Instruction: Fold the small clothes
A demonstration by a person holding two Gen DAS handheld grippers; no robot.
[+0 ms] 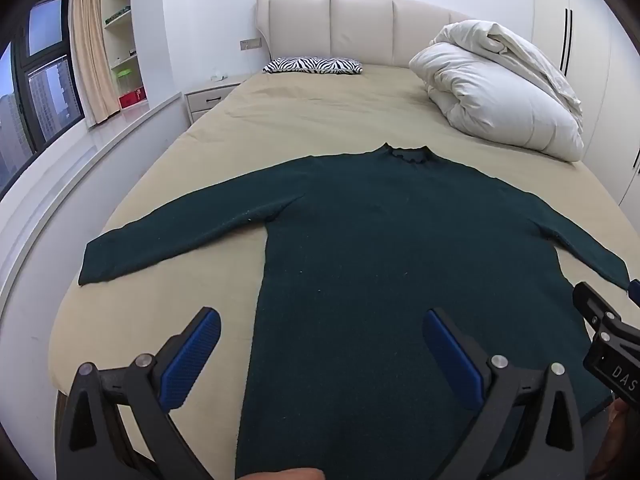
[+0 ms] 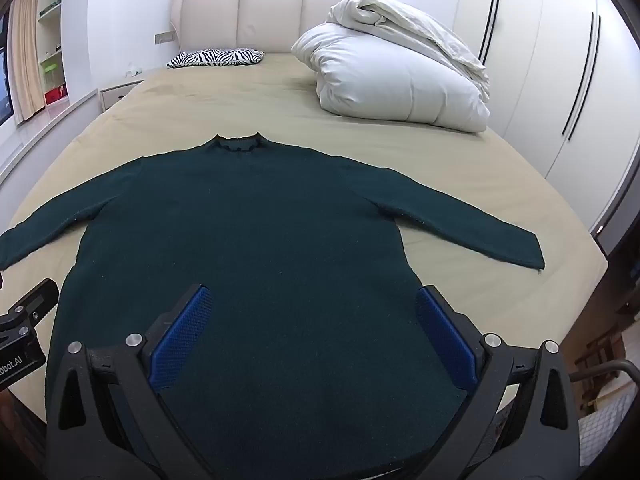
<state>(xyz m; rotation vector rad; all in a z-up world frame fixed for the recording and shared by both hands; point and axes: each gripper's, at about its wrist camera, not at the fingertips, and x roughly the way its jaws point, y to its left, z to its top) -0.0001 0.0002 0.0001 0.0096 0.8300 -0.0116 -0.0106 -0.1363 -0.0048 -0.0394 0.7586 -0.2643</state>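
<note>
A dark green long-sleeved sweater [image 1: 380,240] lies flat on the beige bed [image 1: 280,120], collar away from me and both sleeves spread out. It also shows in the right wrist view [image 2: 248,232]. My left gripper [image 1: 320,320] is open and empty above the sweater's lower left part, near its left side edge. My right gripper [image 2: 314,300] is open and empty above the sweater's lower right part. Each gripper's body shows at the edge of the other's view [image 1: 608,340] [image 2: 24,332].
A bundled white duvet [image 1: 500,92] sits at the bed's far right. A zebra-print pillow [image 1: 312,66] lies by the padded headboard [image 1: 332,28]. A nightstand [image 1: 208,98] and a window ledge [image 1: 80,168] are to the left; wardrobe doors [image 2: 560,80] are to the right.
</note>
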